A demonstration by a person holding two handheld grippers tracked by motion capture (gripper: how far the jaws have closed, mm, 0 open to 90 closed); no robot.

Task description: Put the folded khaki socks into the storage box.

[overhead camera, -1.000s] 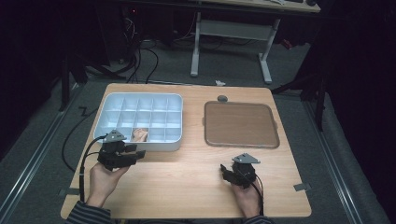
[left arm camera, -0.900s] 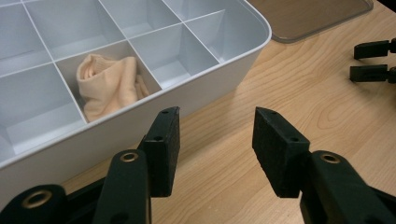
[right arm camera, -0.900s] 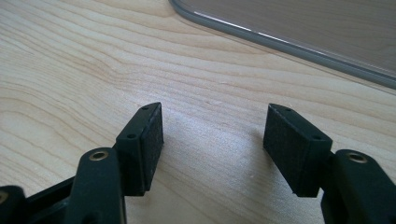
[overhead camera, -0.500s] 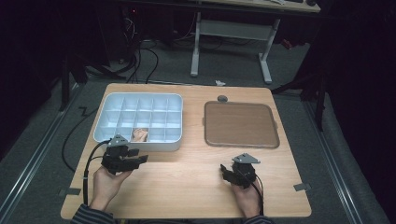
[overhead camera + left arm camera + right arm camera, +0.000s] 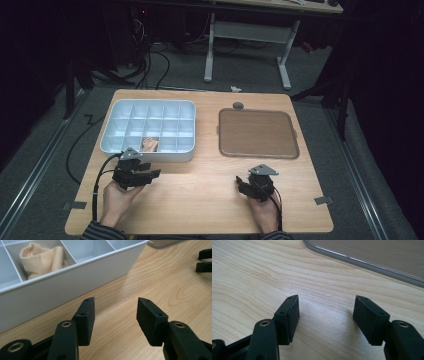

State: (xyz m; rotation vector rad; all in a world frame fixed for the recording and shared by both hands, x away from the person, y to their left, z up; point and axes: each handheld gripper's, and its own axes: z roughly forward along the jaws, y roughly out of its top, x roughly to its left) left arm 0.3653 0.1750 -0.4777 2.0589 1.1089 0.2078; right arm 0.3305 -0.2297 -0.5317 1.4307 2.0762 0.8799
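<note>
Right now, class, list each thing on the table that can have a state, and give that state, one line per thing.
Left gripper: open, holding nothing, low over the wood beside the organiser.
Right gripper: open, holding nothing, near the lid.
Compartment organiser: uncovered, one near-row cell filled, the others bare.
Beige cloth: bunched up inside its cell.
Clear lid: lying flat on the table, apart from the organiser.

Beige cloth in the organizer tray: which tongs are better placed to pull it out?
Left. The left tongs sit open just in front of the organizer tray, near the compartment holding the beige cloth. The right tongs, also open, rest nearer the brown lid, farther away.
</note>
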